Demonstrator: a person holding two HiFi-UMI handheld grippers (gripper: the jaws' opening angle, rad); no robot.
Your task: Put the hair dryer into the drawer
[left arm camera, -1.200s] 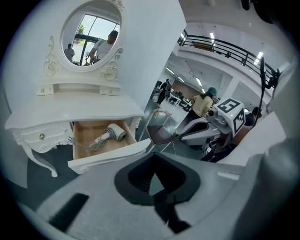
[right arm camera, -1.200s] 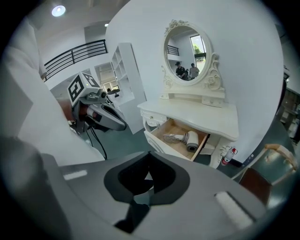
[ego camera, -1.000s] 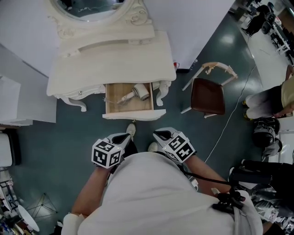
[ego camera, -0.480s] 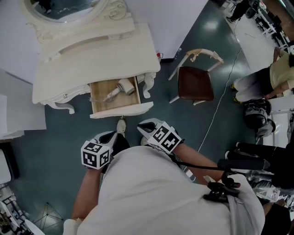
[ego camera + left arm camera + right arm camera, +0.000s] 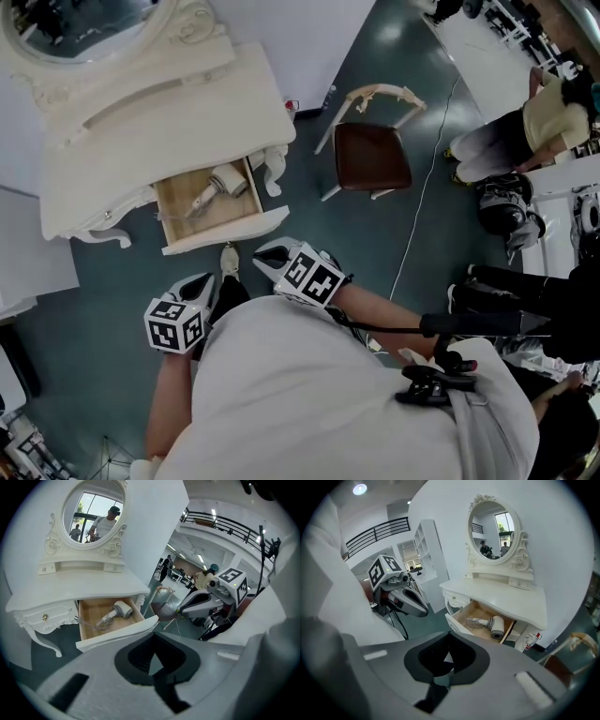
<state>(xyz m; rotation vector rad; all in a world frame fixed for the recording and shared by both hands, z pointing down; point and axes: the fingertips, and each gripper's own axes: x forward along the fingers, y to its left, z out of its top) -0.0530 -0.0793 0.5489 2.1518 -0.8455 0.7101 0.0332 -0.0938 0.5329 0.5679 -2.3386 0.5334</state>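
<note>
White hair dryer (image 5: 221, 182) lying flat, inside open wooden drawer (image 5: 226, 232)

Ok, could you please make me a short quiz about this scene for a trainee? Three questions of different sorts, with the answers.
1. True or false: the hair dryer lies inside the open drawer.
2. What does the left claw hold? A) the hair dryer B) a cable C) nothing
3. In the head view, which piece of furniture stands on the floor to the right of the dressing table?
Key: 1 true; 2 C, it is shut and empty; 3 the chair with a brown seat.
</note>
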